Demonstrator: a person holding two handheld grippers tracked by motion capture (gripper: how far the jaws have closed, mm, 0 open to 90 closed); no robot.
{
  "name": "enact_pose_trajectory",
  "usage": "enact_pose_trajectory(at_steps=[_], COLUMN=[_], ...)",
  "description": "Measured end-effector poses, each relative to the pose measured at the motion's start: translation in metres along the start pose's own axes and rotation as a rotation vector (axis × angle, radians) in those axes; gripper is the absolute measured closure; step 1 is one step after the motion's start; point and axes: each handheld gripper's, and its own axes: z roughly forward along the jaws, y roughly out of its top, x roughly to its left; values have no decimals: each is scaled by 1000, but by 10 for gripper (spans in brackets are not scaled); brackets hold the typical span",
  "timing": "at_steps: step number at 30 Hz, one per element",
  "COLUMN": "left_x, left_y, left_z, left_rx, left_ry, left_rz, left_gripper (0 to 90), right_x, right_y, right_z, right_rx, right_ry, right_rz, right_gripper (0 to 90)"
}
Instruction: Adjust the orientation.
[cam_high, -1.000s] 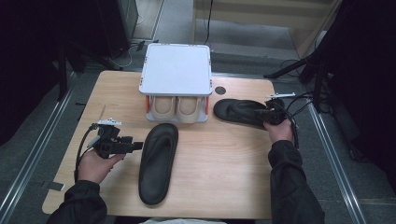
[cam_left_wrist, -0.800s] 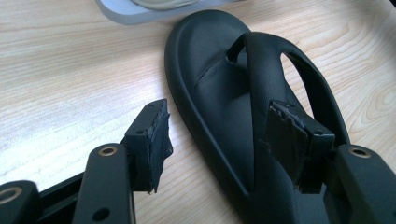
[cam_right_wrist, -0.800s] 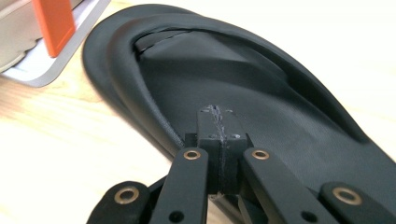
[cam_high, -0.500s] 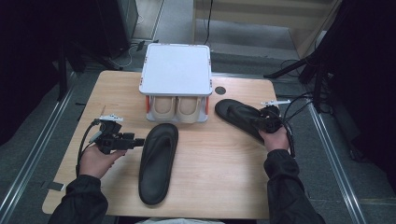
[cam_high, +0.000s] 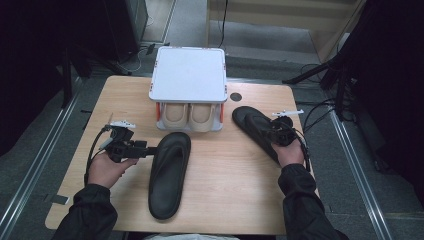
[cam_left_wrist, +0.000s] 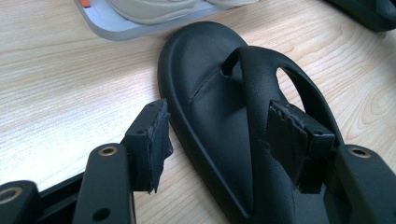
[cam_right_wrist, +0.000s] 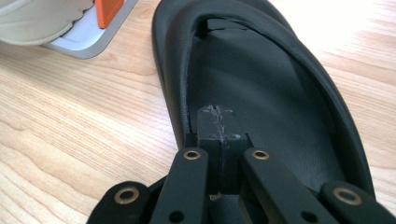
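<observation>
even light on the wooden table (cam_high: 235, 175), dark surroundings, glare top right in the right gripper view.

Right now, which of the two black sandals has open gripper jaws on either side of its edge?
The sandal at mid-table: the left gripper straddles its side, open. The sandal at the right edge has the right gripper, shut, over it.

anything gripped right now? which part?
Left gripper is open, jaws straddling the left sandal's strap and edge, not clamped. Right gripper is shut over the right sandal; whether it pinches anything cannot be told.
</observation>
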Motion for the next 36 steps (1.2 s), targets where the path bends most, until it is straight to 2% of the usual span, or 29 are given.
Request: enact_pose_trajectory(at_steps=[8,21,30,36], left_x=[0,0,0,1], left_y=[0,0,0,0], left_z=[-1,0,1,0], left_rx=[-9,1,2,0], left_ry=[5,1,1,2], left_rz=[-4,-5,-9,-11], left_gripper=[405,404,403,403], right_x=[11,20,32,25], right_y=[3,6,8,11], right_z=[5,11,15,7], right_rx=[8,15,18,-2], right_ry=[18,69,85,82], right_rz=[-11,24,1,0], right_gripper=[900,892,881,864])
